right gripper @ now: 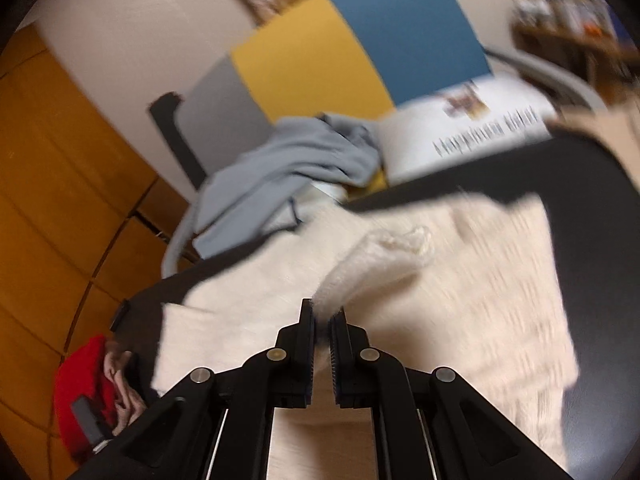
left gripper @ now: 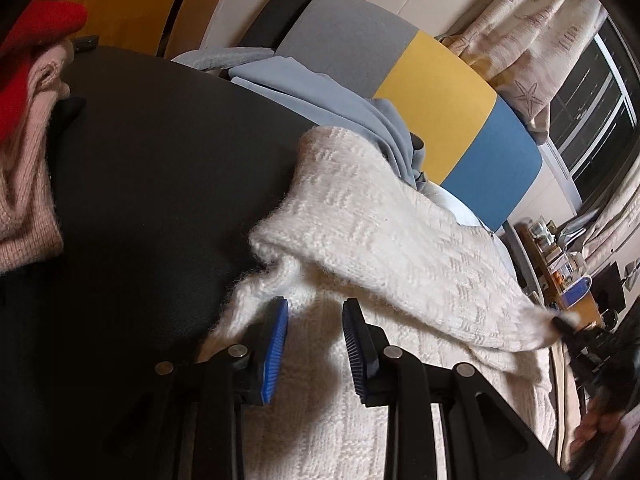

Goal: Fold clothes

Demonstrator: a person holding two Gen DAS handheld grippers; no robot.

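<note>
- We see a cream knitted sweater (left gripper: 400,240) spread over a black table (left gripper: 160,180); most of its body lies flat, and one sleeve (left gripper: 360,216) crosses above it.
- Our left gripper (left gripper: 314,312) has its blue-padded fingers (left gripper: 276,344) set wide apart with nothing between them, just over the near part of the sweater's body, beside a loose edge of the knit.
- Our right gripper (right gripper: 323,316) has its jaws drawn narrow on the sleeve (right gripper: 372,264), and the knit rises from between the pads toward the cuff further away.
- In the left wrist view we can see the right gripper (left gripper: 564,322) at the right edge, pinching the sleeve's end; a bit of the hand (left gripper: 596,428) that carries it shows below.
- The right wrist view is blurred, so we cannot make out the finer weave there.
- At the far left of the table lie a pink knit (left gripper: 24,184) and a red garment (left gripper: 44,24), well apart from the sweater.
- Beyond the table we see a light blue cloth (right gripper: 280,172) heaped on a seat whose back (right gripper: 340,40) is grey, yellow and blue.
- A white printed sheet (right gripper: 468,132) lies at the table's far edge, near the blue cloth.
</note>
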